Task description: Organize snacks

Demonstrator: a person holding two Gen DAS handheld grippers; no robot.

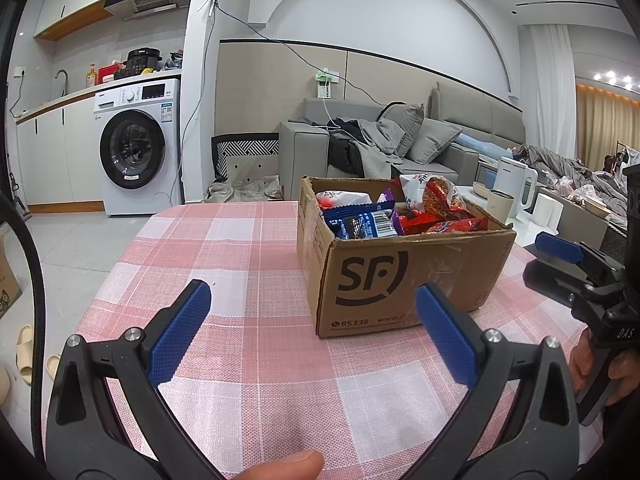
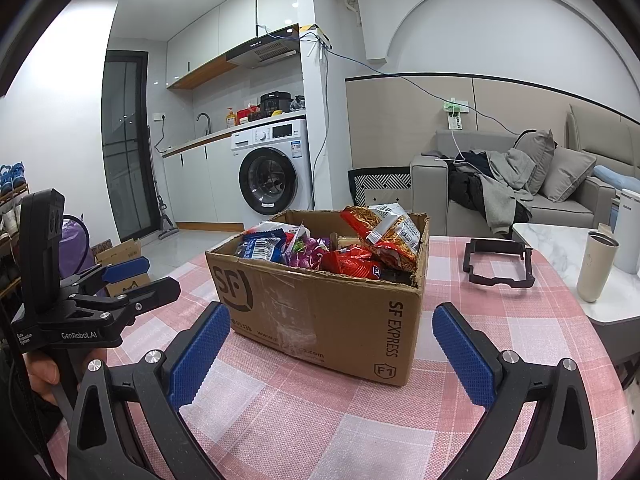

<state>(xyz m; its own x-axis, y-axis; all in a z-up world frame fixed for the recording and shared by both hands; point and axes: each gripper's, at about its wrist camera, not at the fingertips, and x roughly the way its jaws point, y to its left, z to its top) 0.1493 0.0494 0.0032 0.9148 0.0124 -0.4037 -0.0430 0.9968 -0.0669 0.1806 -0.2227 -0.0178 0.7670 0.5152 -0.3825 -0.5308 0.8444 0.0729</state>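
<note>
A brown SF Express cardboard box (image 1: 404, 276) (image 2: 320, 312) stands on the pink checked tablecloth (image 1: 248, 248) (image 2: 304, 412). It is full of snack packets: blue ones (image 1: 360, 222) (image 2: 260, 246), red ones (image 1: 444, 200) (image 2: 352, 262) and a tall red-and-white one (image 2: 384, 236). My left gripper (image 1: 314, 330) is open and empty, in front of the box's left corner. My right gripper (image 2: 332, 354) is open and empty, in front of the box. Each gripper shows in the other's view, the right (image 1: 560, 256) and the left (image 2: 132, 276).
A black rectangular frame (image 2: 500, 262) lies on the cloth right of the box. A cream tumbler (image 2: 598, 266) and a white kettle (image 1: 516, 186) stand on a marble side table (image 2: 560, 248). A sofa (image 1: 400, 144) and a washing machine (image 1: 136, 148) are behind.
</note>
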